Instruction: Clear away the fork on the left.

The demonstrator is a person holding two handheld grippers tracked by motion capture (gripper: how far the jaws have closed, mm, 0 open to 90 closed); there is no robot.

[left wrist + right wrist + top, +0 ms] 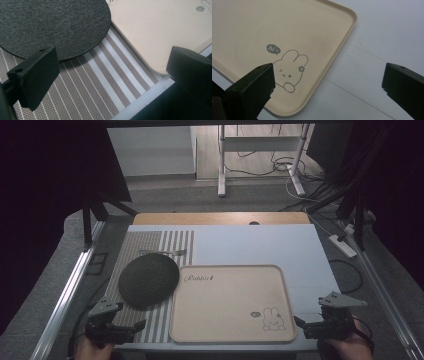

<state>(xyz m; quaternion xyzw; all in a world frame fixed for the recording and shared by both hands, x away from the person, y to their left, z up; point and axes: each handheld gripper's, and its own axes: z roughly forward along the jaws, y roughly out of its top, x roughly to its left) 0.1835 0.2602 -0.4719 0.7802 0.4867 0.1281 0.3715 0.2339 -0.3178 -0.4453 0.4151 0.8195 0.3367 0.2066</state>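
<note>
Tray (227, 305) is the name for the big beige thing that is laid flat on the bench (260, 245), close to the near edge. A little rabbit (272, 319) is drawn in its near right corner, and a curly word is printed near its far left corner. Nothing is held on the tray.

A round dark mat (148, 280) is placed just left of the tray, and the tray's left edge is touched by it. A striped place mat (150, 245) is spread under the round mat and under the tray's left side. A fork (165, 252) is laid on the stripes behind the round mat.

The left tongs (137, 326) are held low at the near left, over the stripes and just beside the tray's near left corner. They are spread wide, and nothing is held in them.

The right tongs (300, 322) are held low at the near right, just beside the tray's near right corner. They are spread wide too, and nothing is gripped. In the right gripper view, the rabbit (288, 73) is seen next to one jaw, and the white bench top (374, 50) is seen between the jaws.
</note>
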